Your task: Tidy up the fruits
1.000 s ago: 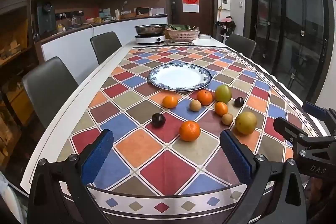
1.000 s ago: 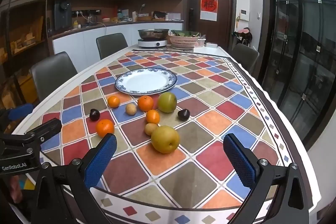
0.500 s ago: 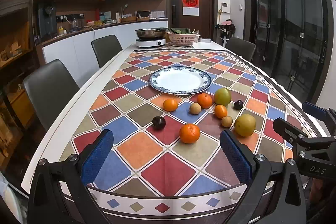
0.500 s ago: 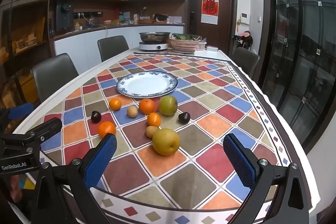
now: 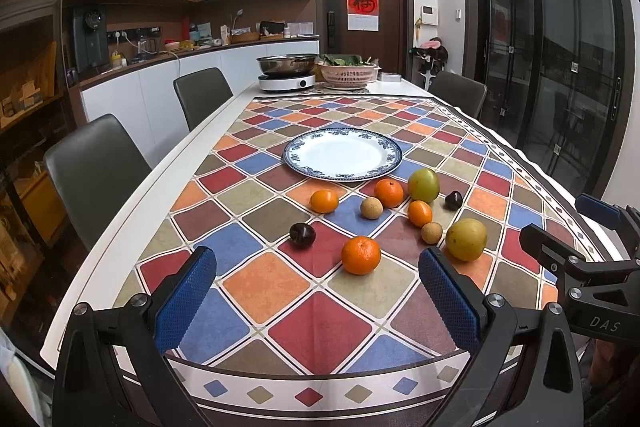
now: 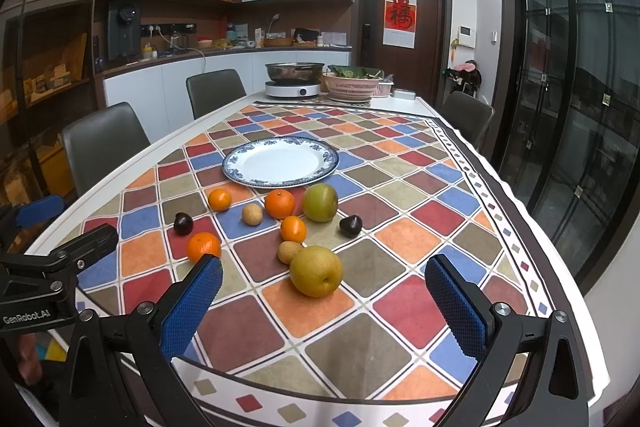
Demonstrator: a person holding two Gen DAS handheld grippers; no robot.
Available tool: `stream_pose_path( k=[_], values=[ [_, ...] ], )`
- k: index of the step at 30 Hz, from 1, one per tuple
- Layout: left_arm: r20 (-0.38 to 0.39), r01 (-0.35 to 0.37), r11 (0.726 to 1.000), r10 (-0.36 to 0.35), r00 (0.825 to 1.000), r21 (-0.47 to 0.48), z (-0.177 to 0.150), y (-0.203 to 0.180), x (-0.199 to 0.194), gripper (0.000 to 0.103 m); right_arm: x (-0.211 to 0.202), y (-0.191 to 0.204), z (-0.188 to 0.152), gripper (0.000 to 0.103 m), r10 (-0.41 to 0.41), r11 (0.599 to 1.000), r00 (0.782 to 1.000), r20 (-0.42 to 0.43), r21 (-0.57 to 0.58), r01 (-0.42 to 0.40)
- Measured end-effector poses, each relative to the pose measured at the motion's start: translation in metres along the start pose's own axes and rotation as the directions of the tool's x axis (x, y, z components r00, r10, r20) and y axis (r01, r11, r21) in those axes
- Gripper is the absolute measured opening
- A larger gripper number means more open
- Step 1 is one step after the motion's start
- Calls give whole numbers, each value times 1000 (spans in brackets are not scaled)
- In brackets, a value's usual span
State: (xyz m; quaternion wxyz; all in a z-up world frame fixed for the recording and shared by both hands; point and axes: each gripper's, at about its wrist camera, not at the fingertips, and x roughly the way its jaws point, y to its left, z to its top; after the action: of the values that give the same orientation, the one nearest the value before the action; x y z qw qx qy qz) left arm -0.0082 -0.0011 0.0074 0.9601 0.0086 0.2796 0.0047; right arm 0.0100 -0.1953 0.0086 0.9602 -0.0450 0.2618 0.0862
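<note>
Left gripper point(image 5: 316, 291) and right gripper point(image 6: 322, 301): both spread wide, empty, low in frame. Fruit loose mid-frame, below blue-rimmed plate point(image 5: 394, 163).

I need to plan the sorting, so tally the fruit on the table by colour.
Round orange citrus fruits: 4
Small dark purple plums: 2
Small tan round fruits: 2
Large yellow-brown pear: 1
Large green-yellow round fruit: 1
Total: 10
</note>
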Motion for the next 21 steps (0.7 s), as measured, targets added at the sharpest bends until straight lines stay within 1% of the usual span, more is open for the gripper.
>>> stream_pose_path(
  k=[21],
  values=[
    [2,0,1000,0,1000,1,0,0,0,103,-1,-1,0,102,0,1000,1000,2,1,0]
  ],
)
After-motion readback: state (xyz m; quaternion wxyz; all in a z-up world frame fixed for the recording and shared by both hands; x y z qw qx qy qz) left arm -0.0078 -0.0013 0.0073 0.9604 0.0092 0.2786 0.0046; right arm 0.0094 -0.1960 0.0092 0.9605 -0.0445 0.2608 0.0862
